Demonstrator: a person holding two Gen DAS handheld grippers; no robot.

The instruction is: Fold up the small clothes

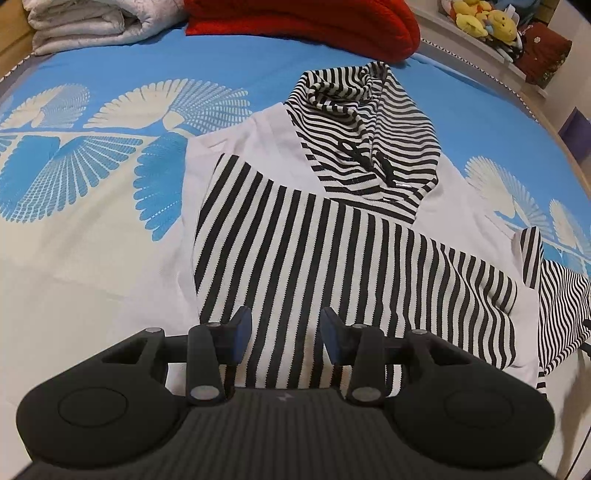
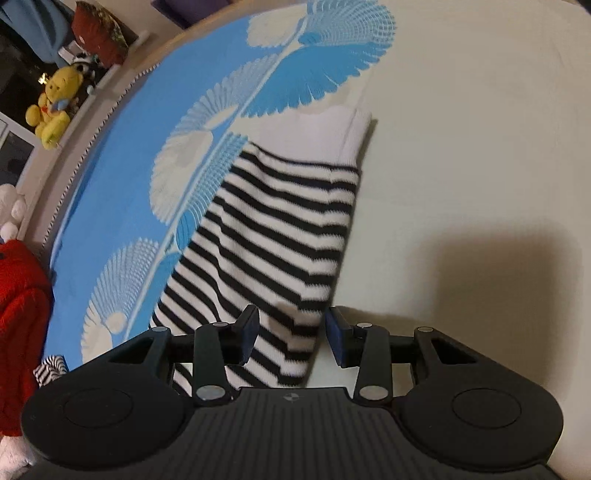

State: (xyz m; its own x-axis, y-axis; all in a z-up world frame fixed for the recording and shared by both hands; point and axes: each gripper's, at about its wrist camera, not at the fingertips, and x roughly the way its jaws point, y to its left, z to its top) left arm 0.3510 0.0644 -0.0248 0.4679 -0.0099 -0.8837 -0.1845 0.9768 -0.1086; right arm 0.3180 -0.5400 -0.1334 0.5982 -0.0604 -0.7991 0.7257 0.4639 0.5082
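A small white hooded top point(image 1: 277, 147) lies flat on the bed. Its black-and-white striped hood point(image 1: 369, 136) points away from me. One striped sleeve point(image 1: 332, 258) is folded across the white body. My left gripper point(image 1: 286, 325) hovers over the near end of that sleeve, open, its pads clear of the cloth. The other striped sleeve point(image 2: 273, 229) stretches out over the sheet and ends in a white cuff point(image 2: 332, 136). My right gripper point(image 2: 291, 325) is open, straddling this sleeve near its upper part, with a gap between the cloth and the right pad.
The bed sheet point(image 1: 92, 221) is blue with cream fan patterns. A red knit garment point(image 1: 303, 22) and a folded white quilt point(image 1: 88, 22) lie at the far end. Plush toys point(image 1: 484, 18) sit on a shelf beside the bed, among them a yellow one point(image 2: 50, 107).
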